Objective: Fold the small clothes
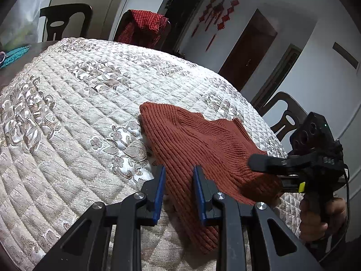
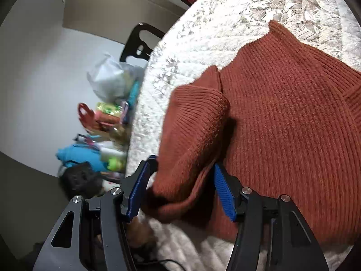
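The knit sweater [image 1: 198, 140] lies on the quilted table cover [image 1: 74, 103], near its right edge. One sleeve [image 2: 194, 122] is folded over the body. The left gripper [image 1: 179, 187] straddles the sweater's near edge; the right gripper [image 2: 180, 189] brackets the sleeve. Chairs [image 1: 65, 20] stand behind the table.

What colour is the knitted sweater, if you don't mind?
Rust red-brown; the sweater shows best in the right wrist view.

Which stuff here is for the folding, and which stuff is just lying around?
For the folding:
rust-red ribbed knit sweater
left gripper
right gripper
cream quilted floral table cover

Just lying around:
red checked cloth on a chair
white plastic bag
turquoise fabric item
red hanging wall decorations
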A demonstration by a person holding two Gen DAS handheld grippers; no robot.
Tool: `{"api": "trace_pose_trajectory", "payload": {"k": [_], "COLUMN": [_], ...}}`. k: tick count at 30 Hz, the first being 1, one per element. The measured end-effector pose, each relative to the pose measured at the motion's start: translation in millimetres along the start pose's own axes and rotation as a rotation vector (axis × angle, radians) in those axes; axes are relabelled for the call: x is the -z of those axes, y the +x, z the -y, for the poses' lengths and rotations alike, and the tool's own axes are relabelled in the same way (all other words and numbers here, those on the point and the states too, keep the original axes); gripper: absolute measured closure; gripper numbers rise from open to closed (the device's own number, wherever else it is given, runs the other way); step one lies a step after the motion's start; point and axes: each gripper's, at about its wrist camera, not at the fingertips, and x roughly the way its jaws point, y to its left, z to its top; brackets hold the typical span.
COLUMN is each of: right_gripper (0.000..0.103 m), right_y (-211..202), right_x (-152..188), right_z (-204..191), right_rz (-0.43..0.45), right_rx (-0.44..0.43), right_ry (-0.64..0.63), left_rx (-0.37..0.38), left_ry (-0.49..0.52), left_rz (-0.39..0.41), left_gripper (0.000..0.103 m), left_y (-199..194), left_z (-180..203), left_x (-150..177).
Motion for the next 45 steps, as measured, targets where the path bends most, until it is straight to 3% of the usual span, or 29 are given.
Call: {"api": "trace_pose_trajectory", "payload": {"k": [1,3,8,15,18,22,24,32,37,45], "right_gripper": [0.069,0.087,0.089,0.089,0.089,0.089,0.089,0.089,0.089,0.086], "right_y": [0,2,-3,-72,-96,-99,-100,-112,-103,-138], "right_x": [0,0,-1,0,4,13,16,7,10,23], "right_z": [-1,-3,2,-1,26,68,79,49,78,40], "right_rz": [0.005,0.013,0.028,0.179,0.229,0.223,0.225,0.266,0.225,0.324], "right_rx": [0.017,0.048,0.052,0.064,0.114,0.173,0.138,0.143,0.155,0.194], "right_ry": [-0.017,-0.047,-0.079,-0.172,-0.143,-0.047,-0.021,-0.139,-0.07,-0.201], "left_rx": [-0.002,-0.009,-0.03,0.0,0.028,0.045,0.046,0.058,0.042,0.021], "left_ry": [0.001,0.004,0.02,0.085,0.113,0.134,0.138,0.182,0.18,0.213], "left_rz": [0.002,0.007,0.017,0.039,0.023,-0.02,-0.038,-0.01,-0.073,-0.059], "left_gripper": [0.076,0.076,0.076,0.076,0.076,0.076,0.076,0.076,0.075,0.072], "left_y": [-1,-3,-5,-6,2,17,23,23,53,41], "left_z": [0,0,4,32,46,57,60,81,81,86], "left_x": [0,0,-7,-19,-18,-12,-10,-22,-19,-18]}}
